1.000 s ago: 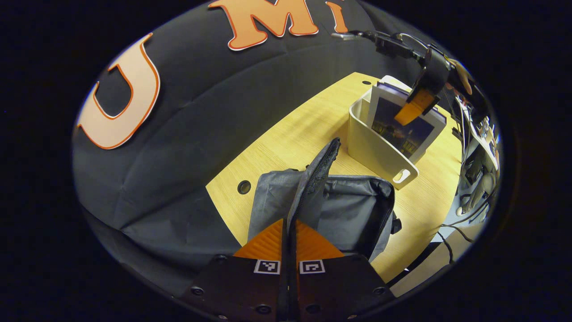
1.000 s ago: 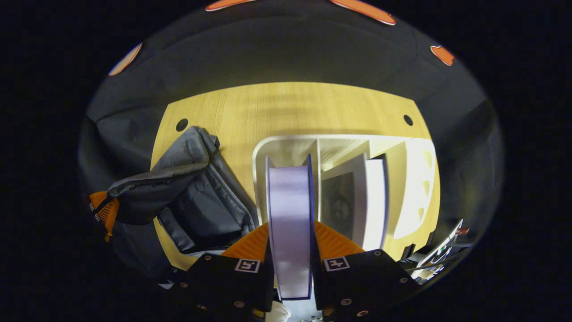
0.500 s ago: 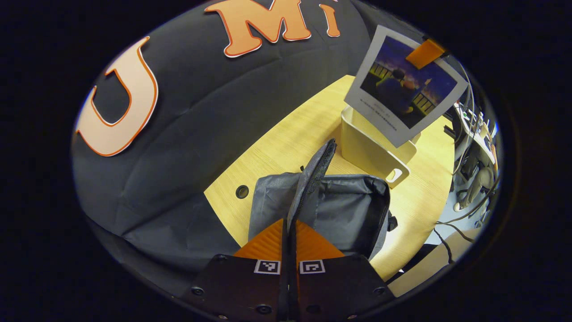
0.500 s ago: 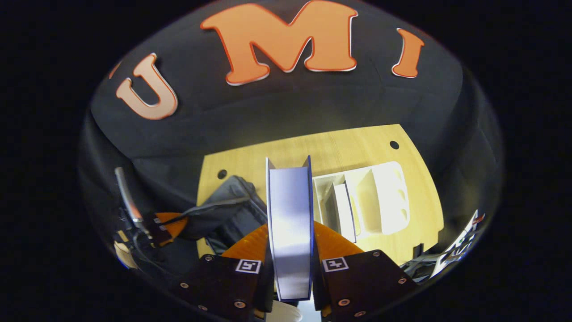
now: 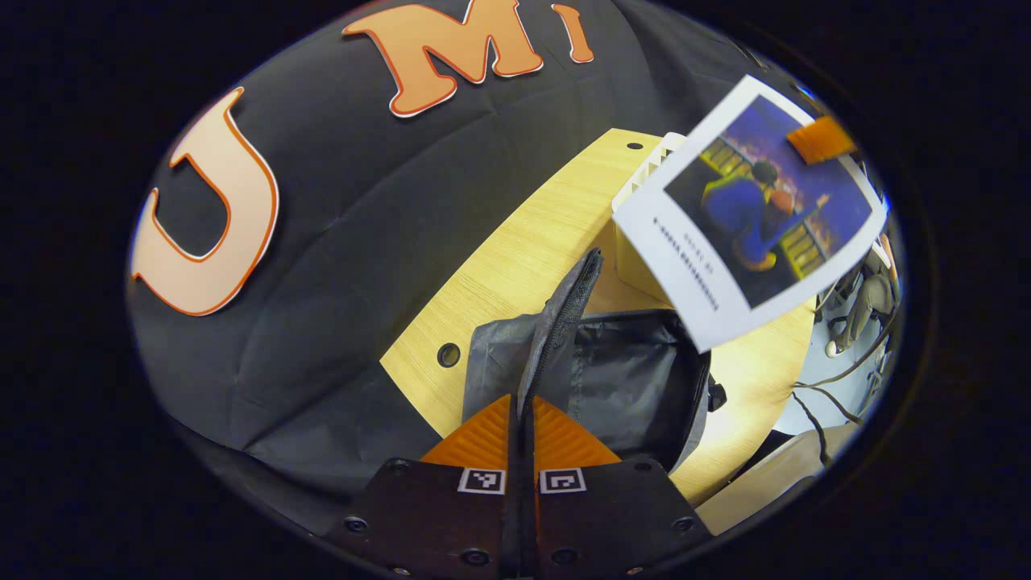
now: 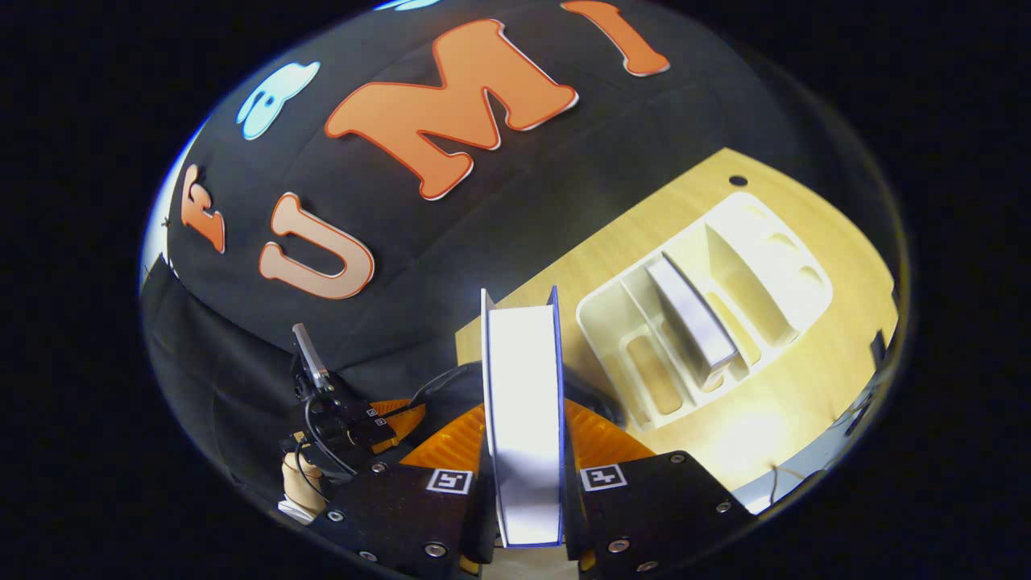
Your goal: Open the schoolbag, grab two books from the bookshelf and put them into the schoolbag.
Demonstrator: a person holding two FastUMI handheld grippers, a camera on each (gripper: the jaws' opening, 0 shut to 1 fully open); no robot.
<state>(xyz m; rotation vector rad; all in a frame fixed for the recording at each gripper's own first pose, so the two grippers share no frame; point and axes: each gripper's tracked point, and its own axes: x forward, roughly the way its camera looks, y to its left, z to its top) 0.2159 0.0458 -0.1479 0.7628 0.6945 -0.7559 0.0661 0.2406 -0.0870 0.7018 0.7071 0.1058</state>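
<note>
- Left hand-held gripper [image 5: 521, 419]: seen clenched on the raised flap [image 5: 564, 318] of the grey schoolbag [image 5: 620, 379], both fingers pressed on the fabric; the flap is held upright, so the bag is kept open.
- Schoolbag: lying on the wooden table [image 5: 515, 258], dark inside exposed, near the front edge.
- Book [image 5: 749, 213]: held in the air above and just right of the open bag in the left gripper view, tilted, picture cover facing the camera; a finger of the other gripper is seen on its top corner.
- Bookshelf [image 6: 709, 298]: a cream divided rack on the table, right of the bag; one more book [image 6: 693, 322] is left leaning in a middle slot.
- Right hand-held gripper [image 6: 523, 451]: grasping the book [image 6: 523, 403], seen edge-on, pages facing the camera, a finger pressed on each cover.
- Left gripper, with part of the hand holding it, also seen low left in the right gripper view [image 6: 378, 419].
</note>
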